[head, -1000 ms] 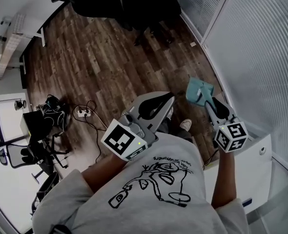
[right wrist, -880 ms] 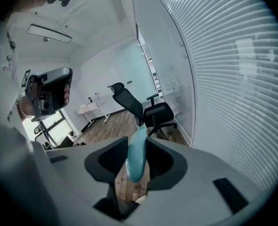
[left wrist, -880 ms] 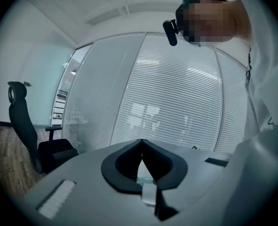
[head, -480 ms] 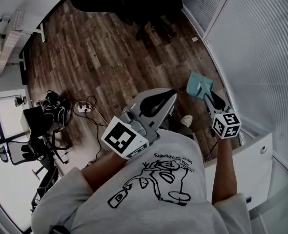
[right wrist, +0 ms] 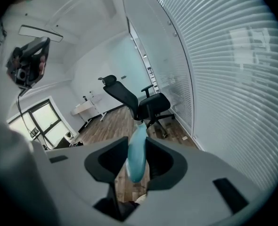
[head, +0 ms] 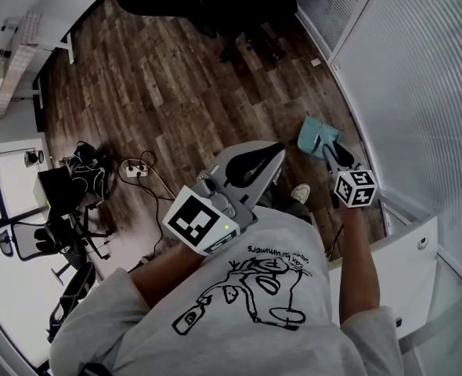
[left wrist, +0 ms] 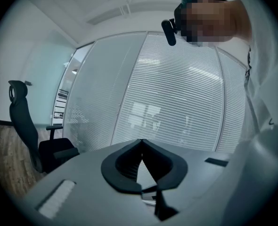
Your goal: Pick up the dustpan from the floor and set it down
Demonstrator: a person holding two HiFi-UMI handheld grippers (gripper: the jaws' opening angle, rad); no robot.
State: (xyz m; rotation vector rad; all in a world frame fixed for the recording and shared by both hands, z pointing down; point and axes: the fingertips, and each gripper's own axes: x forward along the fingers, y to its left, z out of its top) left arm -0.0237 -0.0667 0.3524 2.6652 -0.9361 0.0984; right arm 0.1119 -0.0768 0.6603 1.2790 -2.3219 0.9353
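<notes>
Descent first: right arm stretched lower than a second ago, marker cube smaller and farther from the head camera, dustpan [head: 319,138] carried down with it toward the floor [head: 160,77] at the foot of the glass wall [head: 419,77]; grip unchanged throughout. Right tool [head: 330,151] clamped on the teal dustpan, seen edge-on between the pads in the right gripper view, pan end pointing away and down. Left tool [head: 274,151] parked in front of the chest in the same place as before, jaw tips together with nothing between them.

Reads as pick-up done and set-down under way — pan apparently not yet resting on anything, though contact with the boards hard to judge from above; more lowering probably needed before any release, and a flat landing preferable to one on the tilted edge.

Surface and room: dark wood-plank floor, bare where the pan is heading; ribbed, blind-covered glass wall curving along the right side; two black office chairs [head: 239,6] well apart from the pan at the far end; white unit [head: 407,265] low at the right beside the person; tangle of cables [head: 137,180] off to the left; one shoe [head: 298,195] just beside the landing spot.
</notes>
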